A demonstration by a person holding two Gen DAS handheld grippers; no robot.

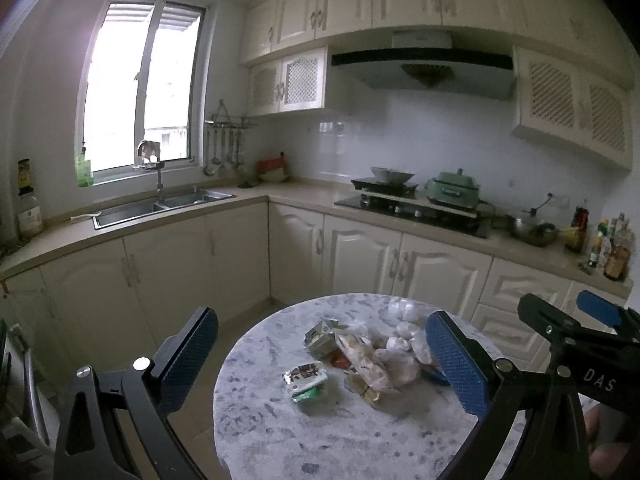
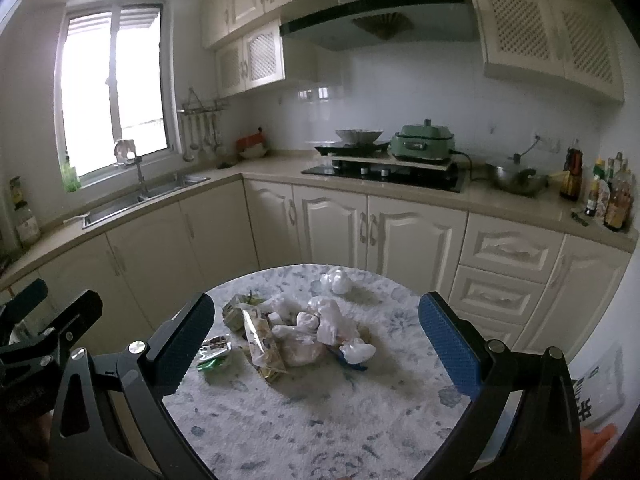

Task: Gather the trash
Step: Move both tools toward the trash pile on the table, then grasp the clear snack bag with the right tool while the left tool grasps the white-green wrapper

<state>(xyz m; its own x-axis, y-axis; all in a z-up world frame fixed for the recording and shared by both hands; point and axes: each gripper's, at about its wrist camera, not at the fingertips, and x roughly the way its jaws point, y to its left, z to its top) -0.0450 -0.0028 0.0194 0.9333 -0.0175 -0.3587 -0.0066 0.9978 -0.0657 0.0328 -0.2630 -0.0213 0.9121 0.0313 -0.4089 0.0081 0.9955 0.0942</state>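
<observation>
The left claw (image 1: 322,354) hangs with fingers spread wide and nothing between them, and the right claw (image 2: 316,340) is likewise apart and bare. Both are held above the near edge of the round marbled table (image 2: 320,420). The trash pile (image 2: 304,336) lies mid-table: crumpled white tissues, a torn snack wrapper (image 1: 306,380), a squashed carton (image 1: 320,338), and one stray tissue wad (image 2: 338,280) farther back. I judge collecting has not begun (no bin is in view); next comes lowering one claw onto a single piece and pinching lightly.

White table (image 2: 320,420) — mottled blue-grey; cream cabinets (image 2: 332,224).
</observation>
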